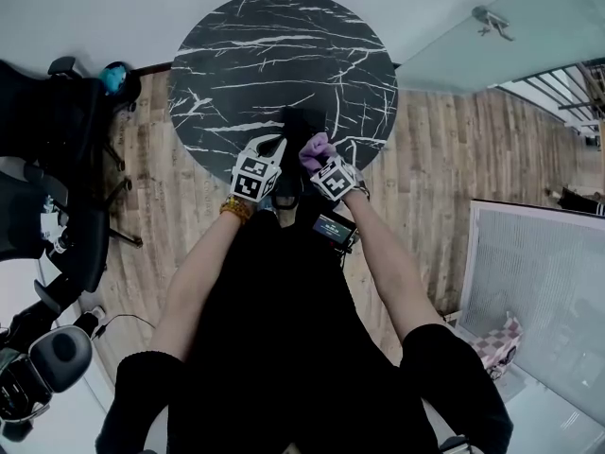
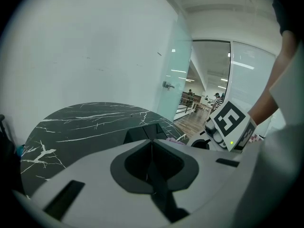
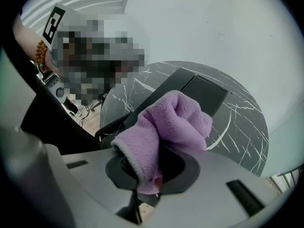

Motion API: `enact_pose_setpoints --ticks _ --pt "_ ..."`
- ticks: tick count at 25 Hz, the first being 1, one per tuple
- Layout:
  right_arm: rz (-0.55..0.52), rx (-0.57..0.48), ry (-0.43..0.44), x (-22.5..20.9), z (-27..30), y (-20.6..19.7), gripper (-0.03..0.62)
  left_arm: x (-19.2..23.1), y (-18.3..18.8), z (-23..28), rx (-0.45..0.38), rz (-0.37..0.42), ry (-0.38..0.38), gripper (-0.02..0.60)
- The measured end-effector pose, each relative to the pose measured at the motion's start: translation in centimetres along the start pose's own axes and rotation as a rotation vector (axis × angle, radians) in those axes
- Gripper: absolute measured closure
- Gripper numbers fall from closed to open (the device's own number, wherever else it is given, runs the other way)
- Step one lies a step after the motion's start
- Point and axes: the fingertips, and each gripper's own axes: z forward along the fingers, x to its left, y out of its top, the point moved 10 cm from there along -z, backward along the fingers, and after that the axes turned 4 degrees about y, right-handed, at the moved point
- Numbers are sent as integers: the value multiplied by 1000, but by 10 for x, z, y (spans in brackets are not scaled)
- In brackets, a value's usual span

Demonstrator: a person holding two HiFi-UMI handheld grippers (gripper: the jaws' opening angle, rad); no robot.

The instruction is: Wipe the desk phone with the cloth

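A black desk phone [image 1: 301, 126] rests on the near part of a round black marble table [image 1: 284, 45]. My right gripper [image 1: 326, 166] is shut on a bunched purple cloth [image 1: 316, 149], held just above the phone's near end. In the right gripper view the cloth [image 3: 166, 125] fills the jaws, with the phone [image 3: 192, 91] and its coiled cord [image 3: 111, 125] beyond. My left gripper [image 1: 274, 154] hovers beside it, left of the phone; its jaws [image 2: 152, 144] meet with nothing between them. The phone [image 2: 145, 133] shows just past them.
Black office chairs [image 1: 57, 149] stand at the left on the wooden floor [image 1: 435, 149]. A white wall and a glass partition [image 1: 510, 26] lie behind the table. A white panel [image 1: 544, 282] sits at the right. The person's legs in black fill the lower middle.
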Motion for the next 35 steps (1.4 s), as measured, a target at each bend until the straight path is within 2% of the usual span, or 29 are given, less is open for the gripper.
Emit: enact_pose_setpoints --ticks 26,30,35 --pt "46 15 43 13 6 -18 537 -6 -6 -4 9 7 4 563" --pt "115 -75 37 12 1 -19 536 -4 3 -8 -30 24 25 563" --pt "158 -312 -59 5 -34 1 537 -1 23 -17 -111 62 63 563"
